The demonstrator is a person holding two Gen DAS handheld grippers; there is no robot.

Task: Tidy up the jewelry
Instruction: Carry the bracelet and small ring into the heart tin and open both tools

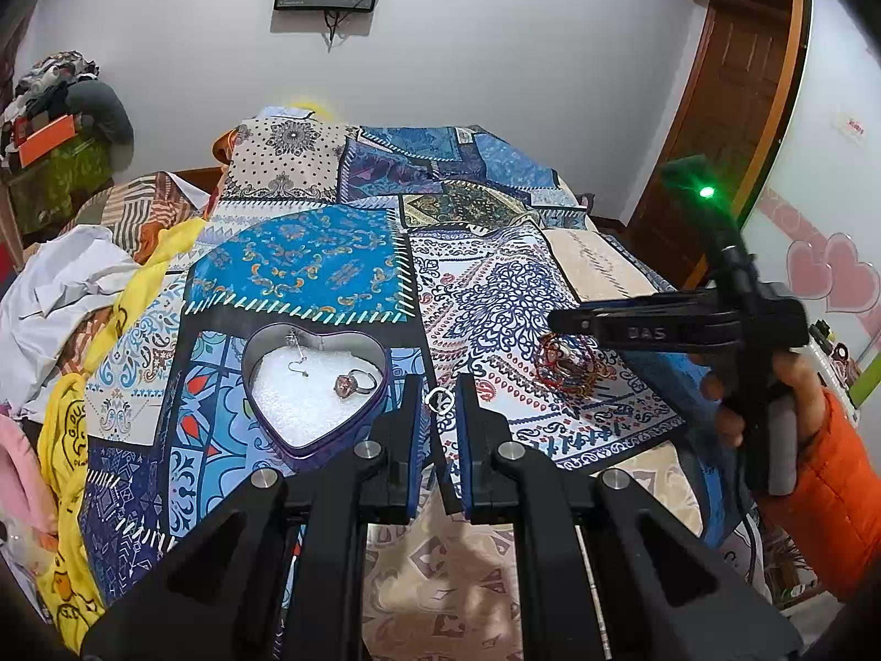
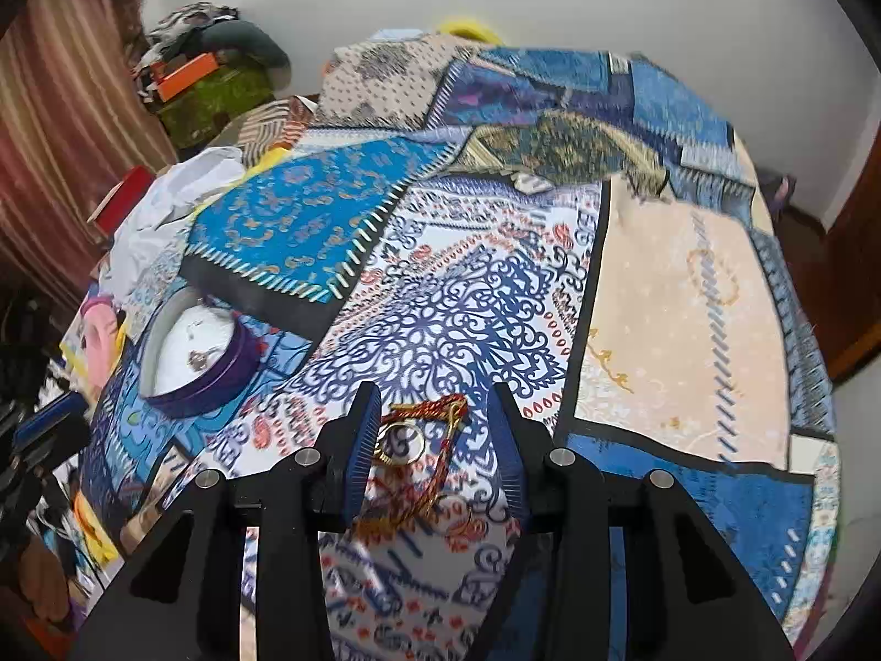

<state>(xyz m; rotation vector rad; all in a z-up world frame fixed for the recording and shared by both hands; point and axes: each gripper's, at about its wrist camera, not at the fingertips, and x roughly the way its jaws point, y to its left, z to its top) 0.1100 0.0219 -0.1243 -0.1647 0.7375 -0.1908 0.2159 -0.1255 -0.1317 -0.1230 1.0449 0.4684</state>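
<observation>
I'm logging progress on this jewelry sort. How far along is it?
Partway. Done: a pink-stone ring and an earring lie in the heart tin. In hand: the left gripper pinches a small silver ring. Left: the red cord and gold ring, between the open right gripper fingers.

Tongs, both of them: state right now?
Left tongs: closed on a small silver ring, beside the heart-shaped tin.
Right tongs: open, holding nothing, straddling the red-and-gold cord bracelet.
</observation>
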